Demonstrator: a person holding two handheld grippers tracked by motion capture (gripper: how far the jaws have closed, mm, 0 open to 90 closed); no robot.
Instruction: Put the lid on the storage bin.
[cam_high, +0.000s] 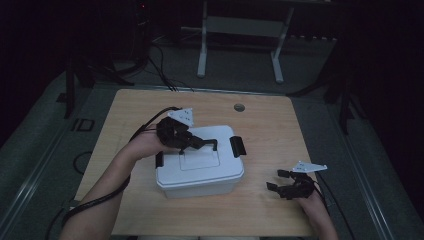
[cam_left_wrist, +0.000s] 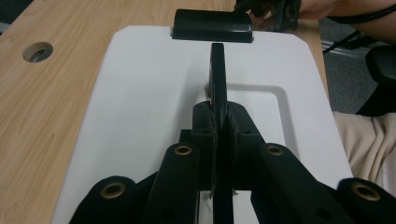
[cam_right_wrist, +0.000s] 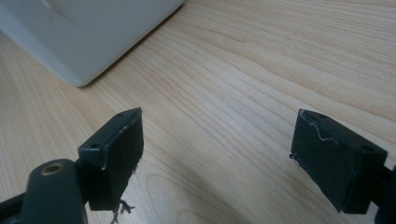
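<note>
A white lidded box stands on the middle of the wooden table. A black handle stands up from the recess in its lid. My left gripper reaches over the lid from the left and is shut on that handle, whose thin bar runs between the closed jaws. My right gripper hovers low over the bare table to the right of the box, open, with nothing between its fingers. The box's corner lies beyond it.
Black latches sit on the box's right end and left end. A round cable hole pierces the table at the back. Dark floor, cables and a white table frame lie beyond the far edge.
</note>
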